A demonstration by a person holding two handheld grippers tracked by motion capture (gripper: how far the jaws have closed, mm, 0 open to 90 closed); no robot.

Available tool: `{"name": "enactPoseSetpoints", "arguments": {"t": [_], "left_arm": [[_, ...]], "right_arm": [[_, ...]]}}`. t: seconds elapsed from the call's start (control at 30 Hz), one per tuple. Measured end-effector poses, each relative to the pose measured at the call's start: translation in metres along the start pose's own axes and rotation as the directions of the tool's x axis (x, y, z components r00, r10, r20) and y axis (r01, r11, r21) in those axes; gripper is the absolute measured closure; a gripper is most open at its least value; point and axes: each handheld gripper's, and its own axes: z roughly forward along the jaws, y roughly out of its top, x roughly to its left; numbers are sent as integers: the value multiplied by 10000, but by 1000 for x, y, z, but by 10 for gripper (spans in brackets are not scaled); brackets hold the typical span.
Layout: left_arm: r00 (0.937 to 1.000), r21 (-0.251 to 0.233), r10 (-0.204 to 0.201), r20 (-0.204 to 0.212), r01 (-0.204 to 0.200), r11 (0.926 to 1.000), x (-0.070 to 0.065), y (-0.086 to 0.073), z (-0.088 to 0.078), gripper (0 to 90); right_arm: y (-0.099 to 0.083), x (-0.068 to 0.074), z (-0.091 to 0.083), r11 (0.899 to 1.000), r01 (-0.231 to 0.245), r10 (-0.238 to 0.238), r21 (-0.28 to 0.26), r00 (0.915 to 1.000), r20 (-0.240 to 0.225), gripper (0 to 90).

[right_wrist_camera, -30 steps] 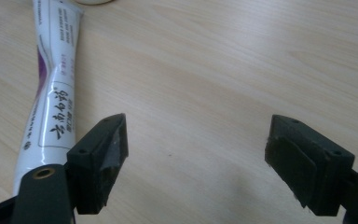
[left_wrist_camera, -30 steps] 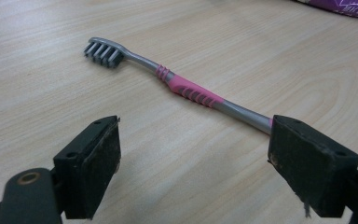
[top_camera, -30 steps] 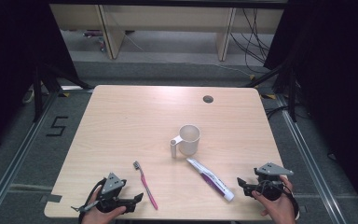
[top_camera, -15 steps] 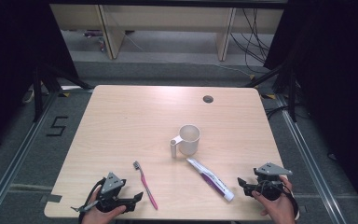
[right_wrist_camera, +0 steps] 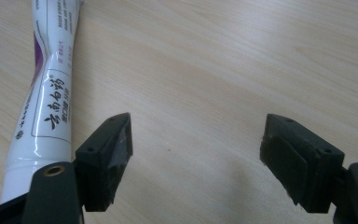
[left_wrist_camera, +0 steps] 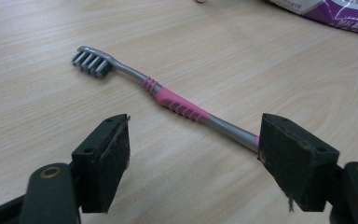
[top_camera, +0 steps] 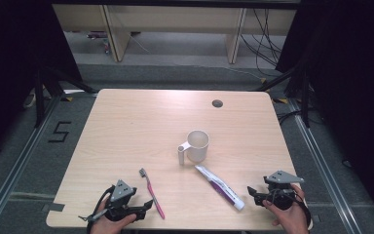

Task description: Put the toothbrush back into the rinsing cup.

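Close up: toothbrush [left_wrist_camera: 177,105] bristles grey (high view too small).

table [top_camera: 126,122] | on it: toothbrush [top_camera: 152,195], toothpaste tube [top_camera: 220,186], mug [top_camera: 196,146]

high view: fixed above the near edge, faces forward and down, far off; takes in the whole table [top_camera: 126,122] and the floor beyond.
left gripper view: rides the left tool [top_camera: 143,208], low over the table, looks along its jaws, close on the toothbrush [left_wrist_camera: 168,100].
right gripper view: rides the right tool [top_camera: 252,192], low and close, toothpaste tube [right_wrist_camera: 46,93] at left.
shared: toothbrush [top_camera: 152,192] and tube [top_camera: 220,186] lie in high view; tube's edge [left_wrist_camera: 335,14] at top right of left gripper view.
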Motion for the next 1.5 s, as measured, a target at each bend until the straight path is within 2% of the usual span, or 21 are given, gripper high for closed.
{"name": "enactPoseSetpoints", "arguments": {"t": [0.13, 0.17, 0.2, 0.3, 0.4, 0.43, 0.5, 0.53, 0.6, 0.63, 0.73, 0.83, 0.87, 0.93, 1.13, 1.23, 1.33, 1.4, 1.43, 1.47, 1.5], "left_arm": [[9992, 270, -394, -108, 396, 9989, 4, 4, 5, 273], [9992, 354, -362, -146, 367, 9987, 5, 5, 6, 284], [9991, 401, -386, -145, 392, 9984, 7, 7, 6, 291], [9986, 279, -521, -127, 524, 9982, 9, 12, 5, 306], [9994, 442, -286, -207, 295, 9986, 10, 17, 7, 342], [9993, 483, -308, -208, 318, 9983, 9, 18, 9, 347], [9997, 653, -177, -178, 188, 9977, 8, 20, 12, 358], [9998, 811, -196, -72, 201, 9965, 8, 21, 14, 361], [9999, 1058, 6, -109, 5, 9944, 7, 23, 16, 372], [9996, 1097, 37, -268, -8, 9940, 5, 24, 17, 375], [9998, 1285, 131, -147, -111, 9916, 4, 27, 20, 373], [9990, 1567, 340, -304, -288, 9872, 1, 30, 23, 379], [9992, 1595, 328, -229, -287, 9868, 0, 31, 24, 379], [9988, 1718, 433, -220, -389, 9844, -2, 33, 26, 381], [9976, 1930, 598, -342, -521, 9798, -8, 37, 32, 389], [9979, 2070, 511, -391, -419, 9774, -8, 37, 34, 392], [9972, 2293, 660, -365, -560, 9717, -6, 36, 34, 397], [9966, 2382, 709, -416, -591, 9694, -6, 36, 35, 400], [9965, 2466, 742, -373, -628, 9671, -6, 36, 34, 405], [9963, 2589, 773, -385, -647, 9637, -6, 37, 34, 408], [9959, 2697, 831, -352, -706, 9604, -7, 38, 34, 413]], "right_arm": [[1, 1, -2, 9994, -330, 331, 61, 9994, -82, 259], [1, 3, -2, 9983, -554, 554, 159, 9985, 12, 259], [1, 2, -1, 9988, -475, 476, 116, 9988, -76, 259], [0, 5, -1, 9976, -638, 640, 255, 9979, -70, 261], [1, 1, -1, 9998, -160, 159, 76, 9998, 130, 263], [1, 3, -2, 9989, -426, 425, 217, 9991, 40, 263], [1, 1, -1, 9994, -330, 331, 70, 9994, -126, 263], [0, 1, -1, 9999, -164, 164, 41, 9999, 30, 263], [1, 2, -2, 9993, -351, 351, 123, 9994, -15, 263], [0, 0, -1, 10000, -94, 94, 31, 10000, 6, 266], [0, 0, -1, 9999, -106, 106, 50, 9999, 9, 266], [0, -2, 0, 10000, 17, -16, 69, 9999, -159, 267], [0, 0, -2, 9996, -223, 224, 159, 9997, -34, 267], [0, 0, -1, 9992, -386, 389, 114, 9989, -269, 267], [1, 1, -4, 9991, -380, 379, 203, 9993, 50, 269], [1, 1, -3, 9997, -238, 238, 95, 9997, -5, 270], [1, 1, -4, 9992, -355, 354, 173, 9994, 32, 272], [1, 0, -3, 9998, -198, 198, 63, 9998, -70, 272], [1, 1, -3, 9996, -269, 270, 117, 9996, -68, 272], [1, 3, -4, 9973, -663, 667, 306, 9977, -123, 273], [1, 1, -4, 9995, -292, 293, 130, 9995, -76, 274]]}}
